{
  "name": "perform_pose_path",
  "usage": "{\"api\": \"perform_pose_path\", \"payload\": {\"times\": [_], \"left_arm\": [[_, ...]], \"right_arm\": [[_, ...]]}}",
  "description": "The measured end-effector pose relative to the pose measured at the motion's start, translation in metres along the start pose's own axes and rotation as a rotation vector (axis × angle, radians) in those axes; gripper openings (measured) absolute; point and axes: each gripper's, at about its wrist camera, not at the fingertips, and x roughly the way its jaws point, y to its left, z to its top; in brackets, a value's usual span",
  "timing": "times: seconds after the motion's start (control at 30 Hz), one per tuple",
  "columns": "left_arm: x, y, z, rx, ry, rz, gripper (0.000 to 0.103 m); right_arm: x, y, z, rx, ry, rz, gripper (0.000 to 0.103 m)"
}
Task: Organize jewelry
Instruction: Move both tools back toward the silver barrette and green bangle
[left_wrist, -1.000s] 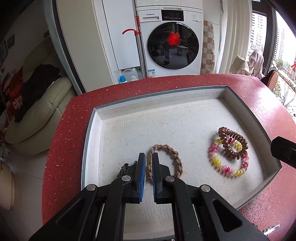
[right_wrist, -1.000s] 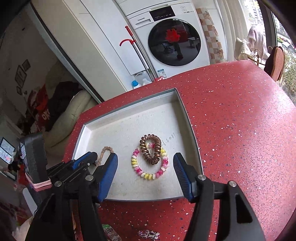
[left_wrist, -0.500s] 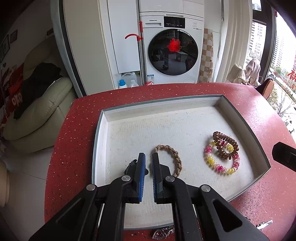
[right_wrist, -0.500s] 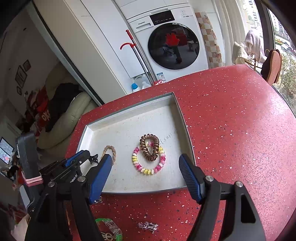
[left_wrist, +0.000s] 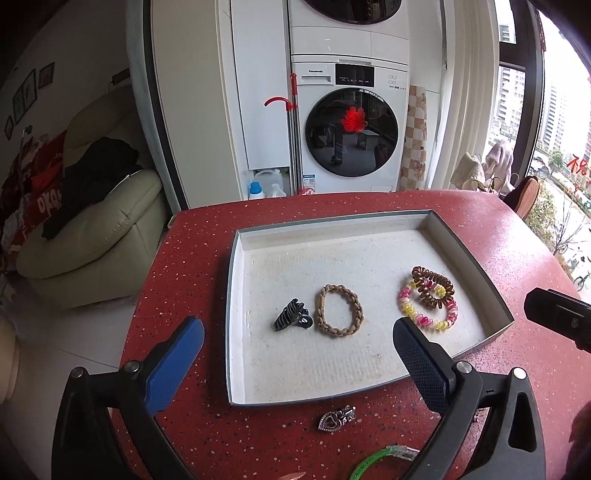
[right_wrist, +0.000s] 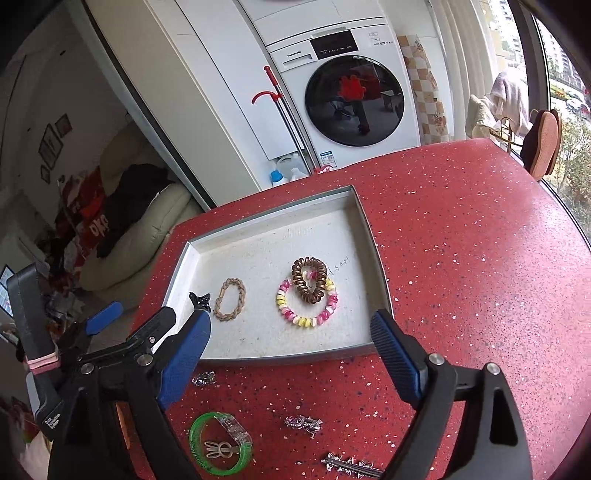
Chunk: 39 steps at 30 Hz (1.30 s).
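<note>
A grey tray (left_wrist: 233, 332) with a white floor lies on the red table. In it are a black claw clip (left_wrist: 291, 315), a brown braided band (left_wrist: 339, 311) to its right, and a pink-yellow spiral band (left_wrist: 428, 312) with a brown spiral band (left_wrist: 432, 286) lying across it. My left gripper (left_wrist: 297, 328) hangs above the tray's near left part. Its jaws are opening wide and hold nothing, with the clip lying free below. My right gripper (right_wrist: 291, 321) hovers over the tray's near edge, its jaws opening and nothing between them.
Loose pieces lie on the table in front of the tray: a heart pendant (left_wrist: 334, 419), a green bangle (right_wrist: 219, 443), a small silver piece (right_wrist: 303, 422) and a silver hair clip (right_wrist: 351, 467). The table edge drops off on the left towards a sofa (left_wrist: 96, 236).
The left jaws went from shut to wide open, and the black claw clip now lies free in the tray. Both grippers drew back and up from the tray. The right jaws widened.
</note>
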Motion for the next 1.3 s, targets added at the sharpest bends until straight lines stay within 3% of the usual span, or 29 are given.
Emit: {"api": "perform_pose_path", "payload": {"times": [0.2,0.43,0.77,1.03,1.3], "left_arm": [[-0.023,0.012,-0.024,-0.026,0.014,-0.025,0.103],[-0.033,0.019,-0.064,-0.074,0.099,-0.080,0.103],[-0.040,0.009,-0.101,-0.064,0.161,-0.054,0.103],[-0.034,0.007,-0.107,-0.076,0.200,-0.074,0.103],[-0.023,0.002,-0.102,-0.059,0.225,-0.122,0.103]], "right_arm": [[-0.024,0.001,-0.014,0.005,-0.049,0.027,0.091],[-0.040,-0.011,-0.039,0.025,0.017,0.019,0.091],[-0.043,-0.029,-0.089,-0.009,0.126,-0.019,0.091],[-0.038,-0.030,-0.112,-0.108,0.177,-0.092,0.091],[-0.022,-0.018,-0.113,-0.335,0.212,-0.176,0.091]]}}
